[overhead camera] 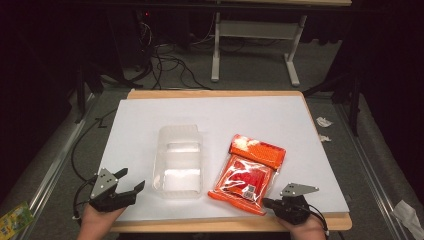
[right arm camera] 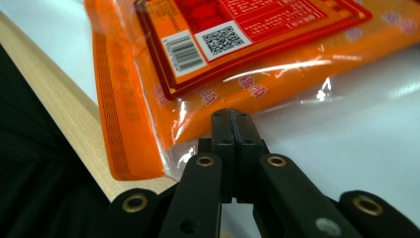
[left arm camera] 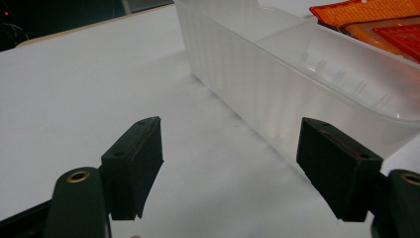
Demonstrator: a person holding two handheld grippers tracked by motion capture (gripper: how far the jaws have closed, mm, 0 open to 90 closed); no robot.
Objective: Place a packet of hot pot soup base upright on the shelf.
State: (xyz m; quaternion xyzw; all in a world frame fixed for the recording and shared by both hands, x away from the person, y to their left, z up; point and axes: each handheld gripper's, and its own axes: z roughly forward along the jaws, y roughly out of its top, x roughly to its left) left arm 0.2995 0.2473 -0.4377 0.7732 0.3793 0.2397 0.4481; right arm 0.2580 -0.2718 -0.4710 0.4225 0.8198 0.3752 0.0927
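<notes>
Orange snack packet (overhead camera: 248, 172): lay flat on the white board (overhead camera: 150, 107), just right of the clear plastic container (overhead camera: 178, 161), its near corner close to the board's front edge. Sealed clear film over an orange and red inner pack; barcode and square code label (right arm camera: 198, 44) at the near end. In the right gripper view the packet (right arm camera: 237, 54) was cut off at the top and right edges of the picture, and its small printed text was too fine to read.

Right gripper (overhead camera: 270, 203): at the packet's near right corner. Jaws fully together, pads pressed face to face. Their tips (right arm camera: 231, 119) met the packet's transparent edge film; whether any film was pinched between the pads could not be made out.

Left gripper (overhead camera: 131, 181): left of the container, well apart from the packet. Jaws spread wide, nothing between them, fingers (left arm camera: 136, 158) clear of the container wall (left arm camera: 247, 89) and hanging just above the board.

Clear plastic container: rectangular, translucent, divided inside by a cross wall; its far end ran out of the left gripper view.

Wooden table edge (right arm camera: 59, 114): showed under the board, beside the packet's near corner.
</notes>
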